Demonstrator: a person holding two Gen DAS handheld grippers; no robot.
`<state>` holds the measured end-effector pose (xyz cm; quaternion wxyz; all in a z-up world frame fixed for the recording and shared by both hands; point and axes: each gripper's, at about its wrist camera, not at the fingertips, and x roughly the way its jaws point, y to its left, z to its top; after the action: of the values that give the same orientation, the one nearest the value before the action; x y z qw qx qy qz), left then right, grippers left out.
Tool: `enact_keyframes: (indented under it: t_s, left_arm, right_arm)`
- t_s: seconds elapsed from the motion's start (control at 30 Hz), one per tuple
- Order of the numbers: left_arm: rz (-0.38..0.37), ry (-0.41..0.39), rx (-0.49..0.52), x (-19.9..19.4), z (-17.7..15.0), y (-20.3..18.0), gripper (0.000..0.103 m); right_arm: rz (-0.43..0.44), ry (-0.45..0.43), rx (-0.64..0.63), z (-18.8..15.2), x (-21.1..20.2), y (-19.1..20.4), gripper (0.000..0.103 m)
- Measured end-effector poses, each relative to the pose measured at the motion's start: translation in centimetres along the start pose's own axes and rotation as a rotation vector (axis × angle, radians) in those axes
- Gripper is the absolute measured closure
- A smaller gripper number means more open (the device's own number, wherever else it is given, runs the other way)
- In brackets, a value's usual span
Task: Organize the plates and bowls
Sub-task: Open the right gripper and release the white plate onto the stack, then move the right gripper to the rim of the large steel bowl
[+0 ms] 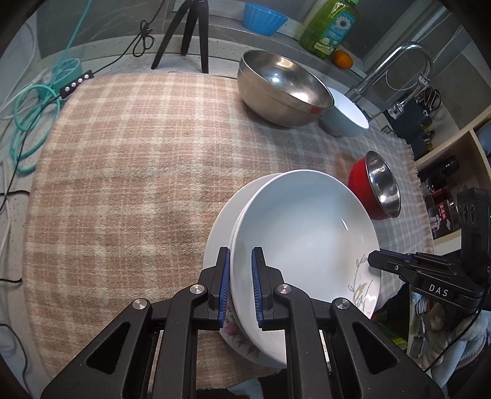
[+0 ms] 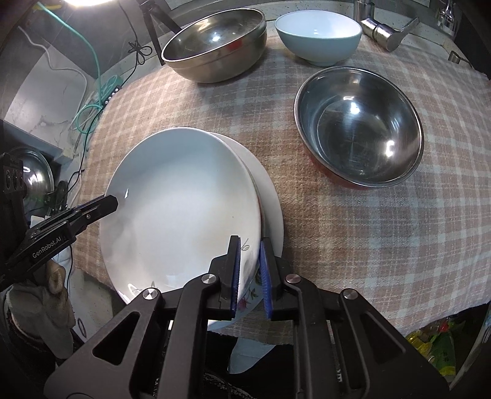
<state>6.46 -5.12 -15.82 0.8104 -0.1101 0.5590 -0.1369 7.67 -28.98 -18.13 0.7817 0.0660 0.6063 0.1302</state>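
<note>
A stack of white plates (image 1: 300, 221) lies at the near edge of the checked cloth; it also shows in the right wrist view (image 2: 184, 199). The top plate is deep and white, and a flowered plate (image 1: 236, 331) shows below it. My left gripper (image 1: 241, 285) is shut on the stack's left rim. My right gripper (image 2: 249, 273) is shut on the stack's opposite rim, and it shows from the side in the left wrist view (image 1: 376, 261). The left gripper shows at the left in the right wrist view (image 2: 110, 204).
A large steel bowl (image 1: 282, 86), a pale blue bowl (image 1: 346, 113) and a red bowl with steel inside (image 1: 377, 187) stand beyond the plates. A tripod (image 1: 190, 33), cables (image 1: 33, 116), a faucet (image 1: 399, 67) and a green bottle (image 1: 328, 27) are at the back.
</note>
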Motion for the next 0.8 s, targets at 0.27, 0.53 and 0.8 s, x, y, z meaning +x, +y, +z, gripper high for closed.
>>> enact_keyframes:
  t_s: [0.27, 0.53, 0.8]
  left_arm:
    - [-0.010, 0.008, 0.004, 0.0, 0.1, 0.1, 0.090]
    - [-0.027, 0.005, -0.008, -0.3, 0.2, 0.3, 0.088]
    - [-0.089, -0.011, -0.061, -1.4, 1.4, 1.3, 0.081]
  right_arm:
    - [0.021, -0.012, 0.009, 0.1, -0.2, 0.0, 0.085]
    - [0.031, -0.047, 0.017, 0.5, -1.0, -0.7, 0.059]
    - [0.103, -0.137, 0.064, 1.4, -3.2, -1.7, 0.059]
